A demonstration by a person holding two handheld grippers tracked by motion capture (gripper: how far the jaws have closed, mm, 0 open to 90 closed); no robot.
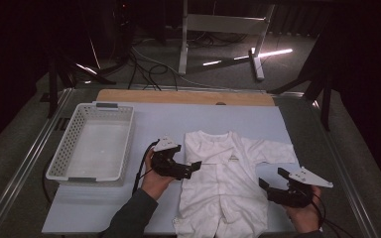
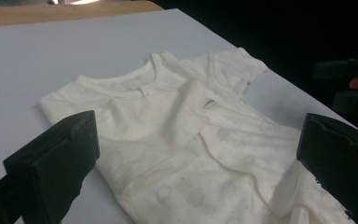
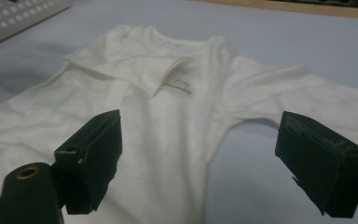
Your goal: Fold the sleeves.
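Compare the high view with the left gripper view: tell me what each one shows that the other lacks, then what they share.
High view alone: the white perforated plastic basket left of the garment, the left gripper with the hand holding it, and the floor with a metal stand behind the table.

Left gripper view alone: close detail of the garment's neckline and folded-over front flap, framed by its own open black jaws.

Both: the white baby romper lying flat on the pale blue table mat, and the right gripper.
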